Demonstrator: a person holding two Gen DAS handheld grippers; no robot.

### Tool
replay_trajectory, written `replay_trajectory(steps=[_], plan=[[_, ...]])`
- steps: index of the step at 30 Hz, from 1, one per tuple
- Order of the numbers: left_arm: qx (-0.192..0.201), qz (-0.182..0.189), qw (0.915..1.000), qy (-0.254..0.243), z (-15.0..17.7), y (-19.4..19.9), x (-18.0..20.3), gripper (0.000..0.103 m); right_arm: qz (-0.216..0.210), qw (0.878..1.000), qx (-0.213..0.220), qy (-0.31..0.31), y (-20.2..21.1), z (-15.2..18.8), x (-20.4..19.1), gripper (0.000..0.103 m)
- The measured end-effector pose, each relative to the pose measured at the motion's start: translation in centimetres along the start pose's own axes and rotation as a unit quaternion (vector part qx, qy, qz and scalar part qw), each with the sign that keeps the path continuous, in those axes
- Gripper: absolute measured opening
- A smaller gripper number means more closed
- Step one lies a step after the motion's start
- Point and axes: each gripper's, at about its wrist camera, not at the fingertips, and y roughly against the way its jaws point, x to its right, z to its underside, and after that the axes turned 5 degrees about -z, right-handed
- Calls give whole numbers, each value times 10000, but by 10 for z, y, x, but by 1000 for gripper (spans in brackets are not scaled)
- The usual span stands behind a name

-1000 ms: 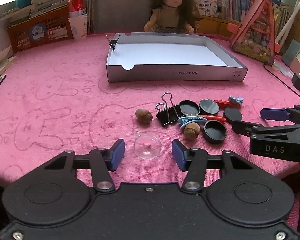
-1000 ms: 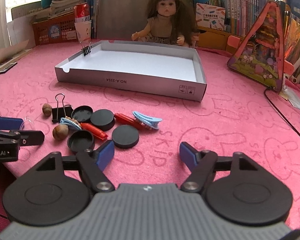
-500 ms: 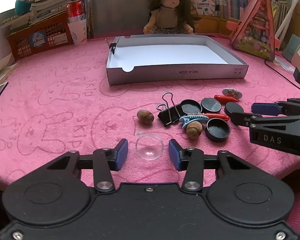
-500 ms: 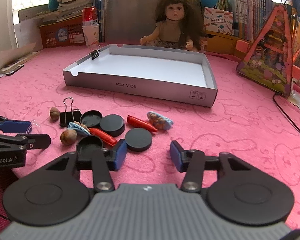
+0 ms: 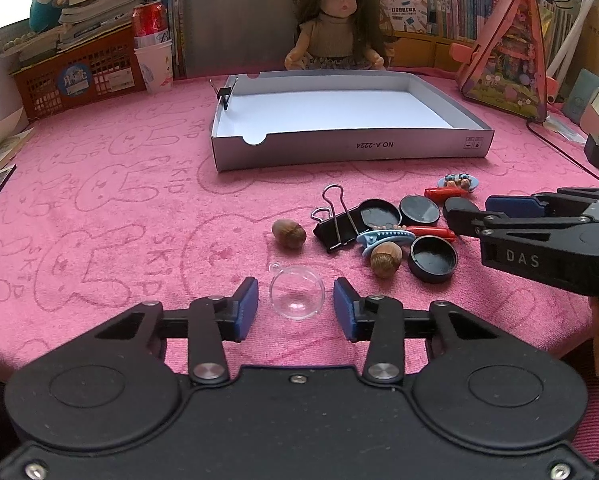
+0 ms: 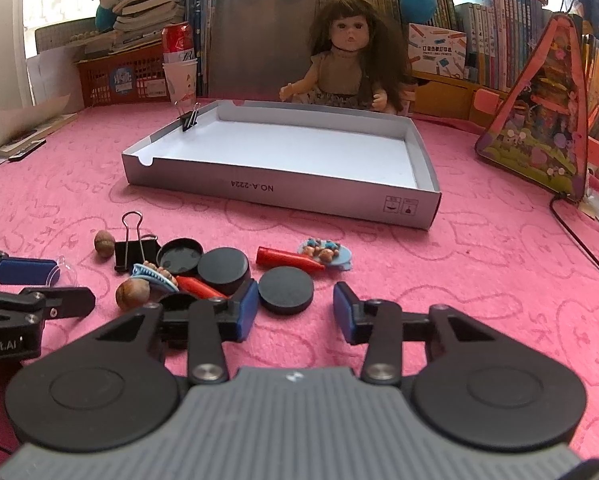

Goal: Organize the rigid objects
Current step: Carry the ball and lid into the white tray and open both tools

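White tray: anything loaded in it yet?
Empty inside. The tray's white floor is bare in both views; only a small binder clip is clipped on its left wall.

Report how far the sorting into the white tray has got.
Barely begun. Done: the white tray holds nothing but a small binder clip on its rim. In hand: the left gripper has been closing around the clear ball, pads not yet touching; the right gripper brackets a black disc. Left: nuts, caps, hair clips, red pieces, large binder clip.
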Motion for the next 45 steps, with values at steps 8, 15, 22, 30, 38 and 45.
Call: replay_trajectory(steps=[8,15,22,30,38,45], plan=[[55,-28,10000,-65,-1,1,1,35,-5,10000,7,94,-4,-1,-4,49],[105,-6,9999,-27,-1,3,2,27,-37,10000,-38,12,-2,-3,-4,36],[294,100,9995,101,-14,10,-7,27,-67,10000,9,56,8,-8,-5,36],[621,305,9975,140,-49,14,-13,27,-215,9995,154,-177,24,-33,4,36],[887,455,9950,61,-93,8,-9,27,-267,9984,302,-389,24,-65,21,36],[867,436,9952,97,-131,-18,1,27,-277,9974,227,-621,4,-93,37,36]])
